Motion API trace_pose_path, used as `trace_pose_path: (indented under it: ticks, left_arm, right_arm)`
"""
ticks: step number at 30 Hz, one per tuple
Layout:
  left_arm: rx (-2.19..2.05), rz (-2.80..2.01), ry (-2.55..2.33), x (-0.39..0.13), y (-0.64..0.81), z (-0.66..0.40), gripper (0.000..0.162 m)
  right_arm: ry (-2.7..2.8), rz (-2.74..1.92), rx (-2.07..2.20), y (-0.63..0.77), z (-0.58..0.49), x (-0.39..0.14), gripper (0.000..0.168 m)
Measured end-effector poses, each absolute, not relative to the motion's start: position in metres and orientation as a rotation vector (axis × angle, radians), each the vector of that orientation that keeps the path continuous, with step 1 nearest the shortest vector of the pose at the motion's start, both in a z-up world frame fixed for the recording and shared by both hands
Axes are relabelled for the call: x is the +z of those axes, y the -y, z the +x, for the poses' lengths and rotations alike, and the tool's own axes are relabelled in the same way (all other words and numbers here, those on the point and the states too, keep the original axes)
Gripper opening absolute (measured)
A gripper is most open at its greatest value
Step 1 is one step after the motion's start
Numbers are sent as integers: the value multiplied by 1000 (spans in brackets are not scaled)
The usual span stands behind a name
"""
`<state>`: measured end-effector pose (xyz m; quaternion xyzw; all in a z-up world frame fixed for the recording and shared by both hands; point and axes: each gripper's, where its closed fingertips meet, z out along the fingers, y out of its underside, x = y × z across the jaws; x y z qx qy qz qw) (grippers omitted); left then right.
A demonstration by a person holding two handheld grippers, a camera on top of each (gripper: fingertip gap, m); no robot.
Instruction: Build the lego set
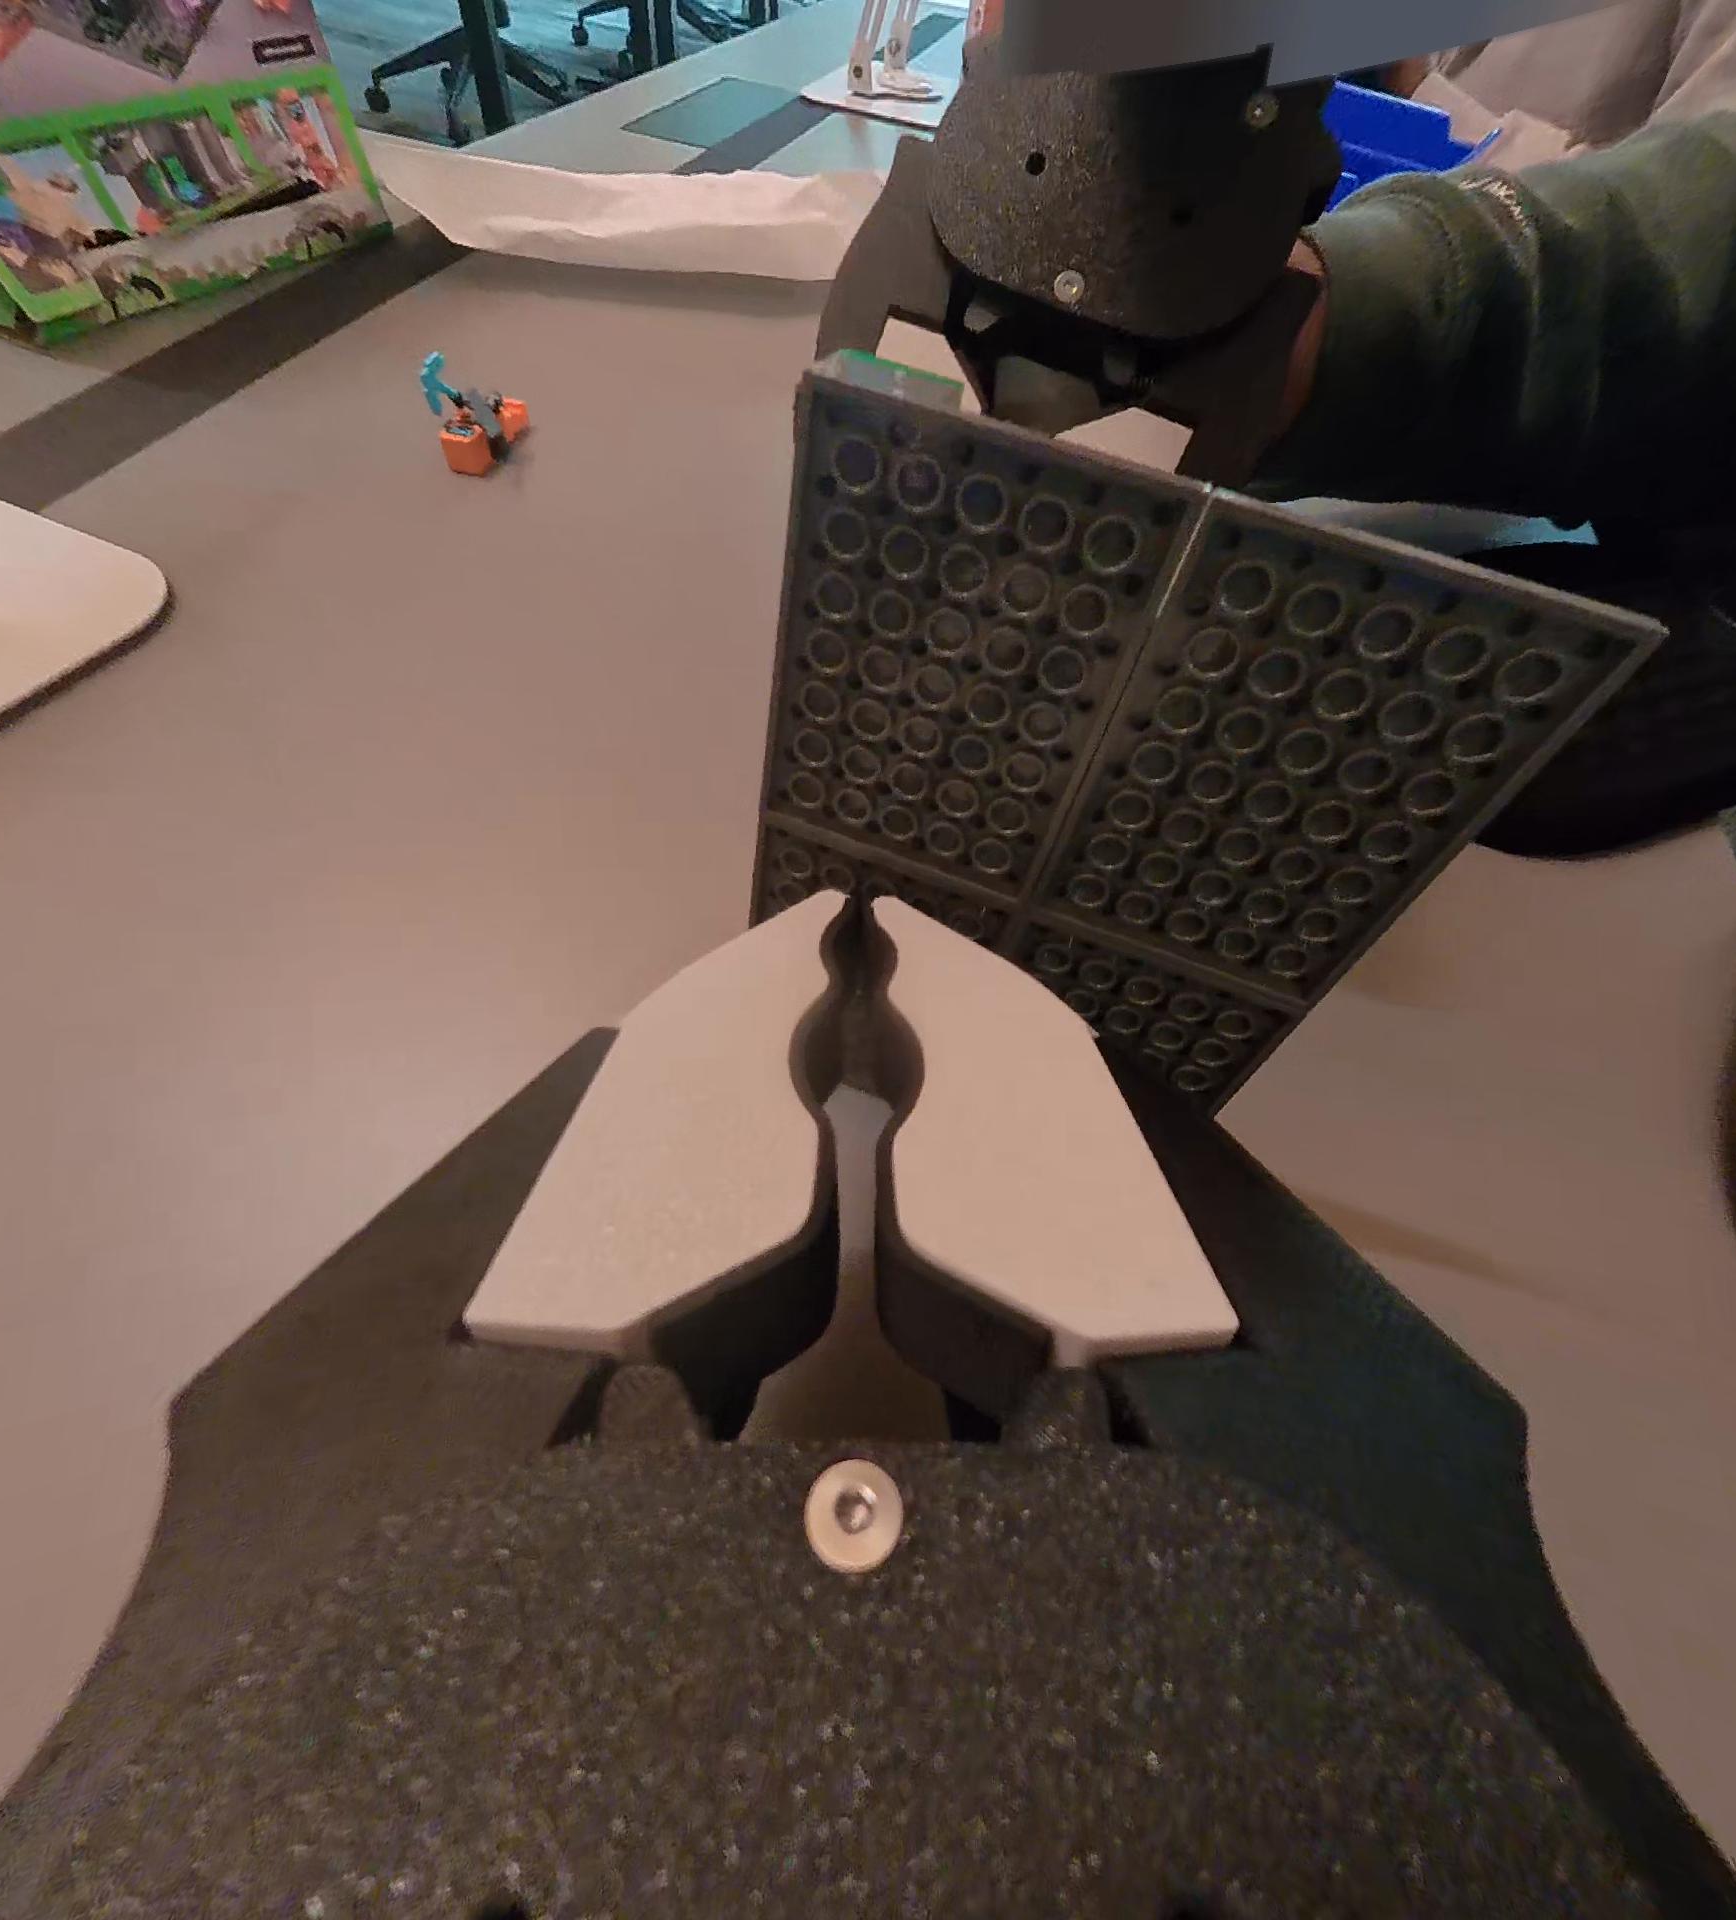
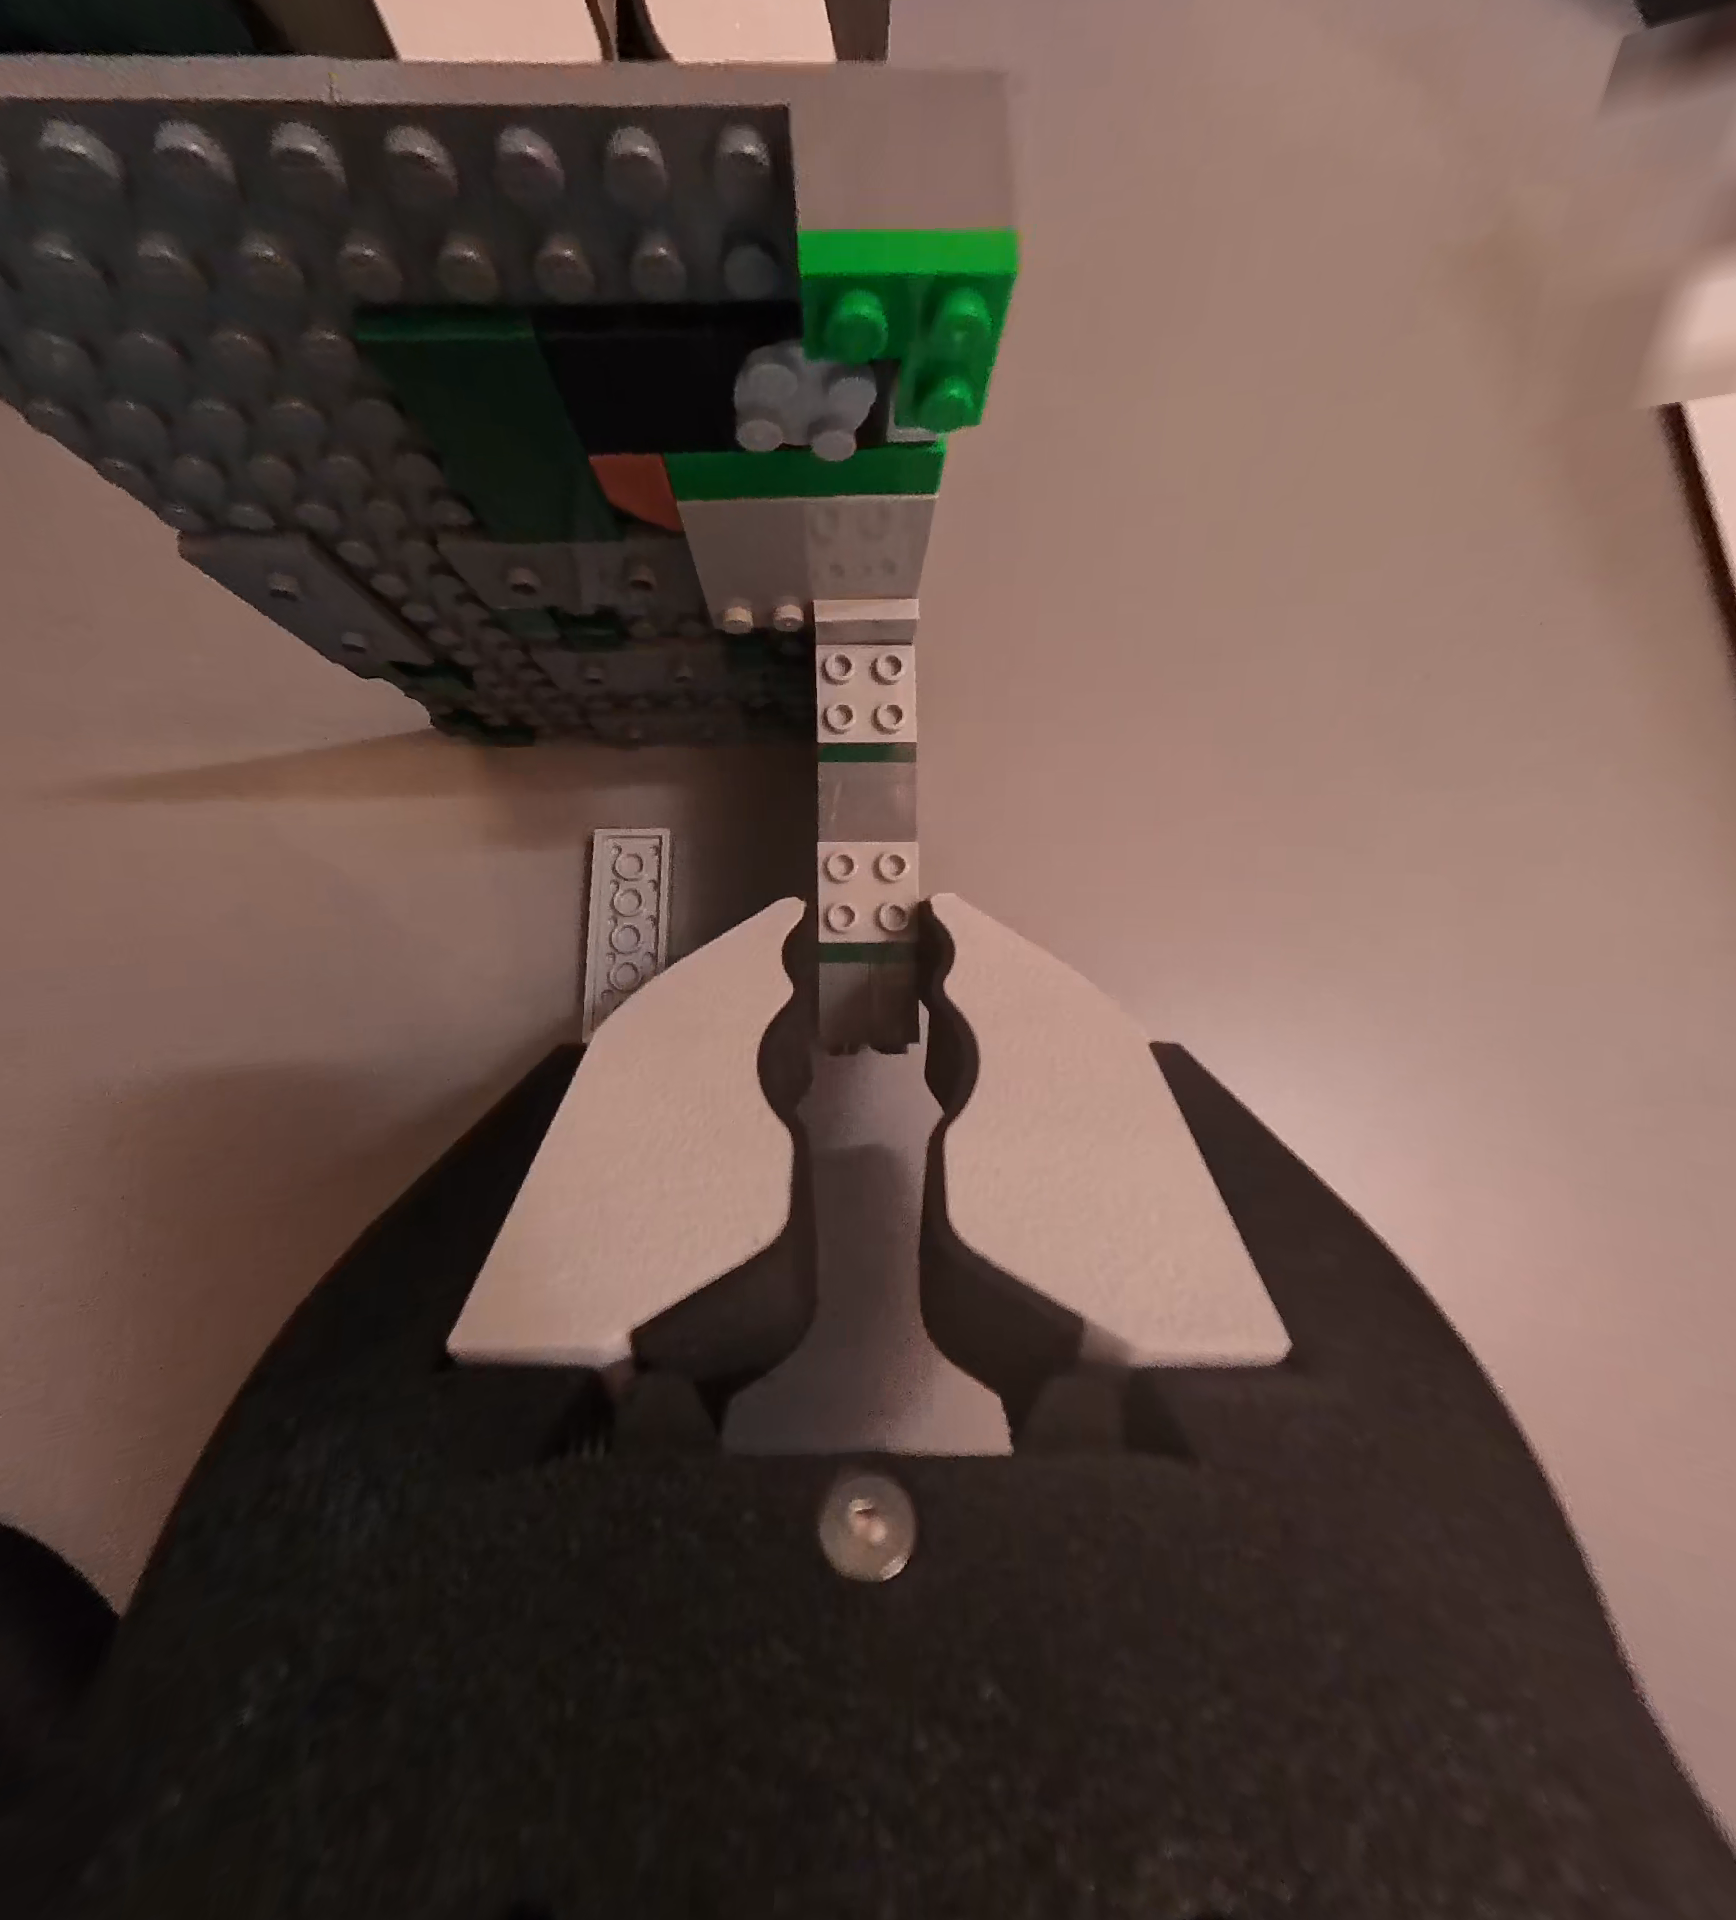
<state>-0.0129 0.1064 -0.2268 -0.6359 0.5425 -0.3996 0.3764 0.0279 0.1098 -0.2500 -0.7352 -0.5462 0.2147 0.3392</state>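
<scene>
While the left gripper [image 1: 856, 914] pinches the near edge of the dark grey baseplate [image 1: 1155, 717] with its jaws nearly closed, the right gripper [image 2: 866, 914] clamps the grey column of bricks [image 2: 866, 790] on the plate's far side. The baseplate is tilted up above the table [image 1: 428, 831]. Left of it lie a small orange figure [image 1: 479, 416] and the green box [image 1: 116, 197]; beneath it lies a loose grey strip [image 2: 627, 920].

Baseplate assembly [image 1: 1134, 727]: matt dark-grey plastic. Gripper bodies: rough, speckled black plastic; fingers [image 1: 677, 1132]: smooth matt grey. Table [image 1: 376, 831]: smooth, matt. Box [image 1: 137, 197]: printed cardboard.
</scene>
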Motion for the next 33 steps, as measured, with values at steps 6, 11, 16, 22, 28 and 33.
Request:
trace_pose_path:
  ticks: [6,11,16,22,28,33]
  left_arm:
    - [-1033,-1631,-1361,-224,-106,-17,0]
    - [-1048,-1609,-1315,-210,-98,-23,0]
    - [-1099,-1572,-1278,-191,-71,-22,28]
    - [-1041,-1561,-1300,-188,-48,-21,52]
    - [-921,-1659,-1538,-222,-95,-43,39]
    - [-1086,-1726,-1625,-234,-107,-27,28]
  right_arm:
    - [1400,-1911,596,-111,28,-254,20]
    - [1366,-1885,602,-111,29,-248,24]
    - [1407,-1805,556,-112,26,-239,27]
    - [1471,-1775,545,-111,20,-248,29]
    - [1523,-1757,545,-115,20,-258,28]
    - [1552,-1733,545,-117,16,-261,19]
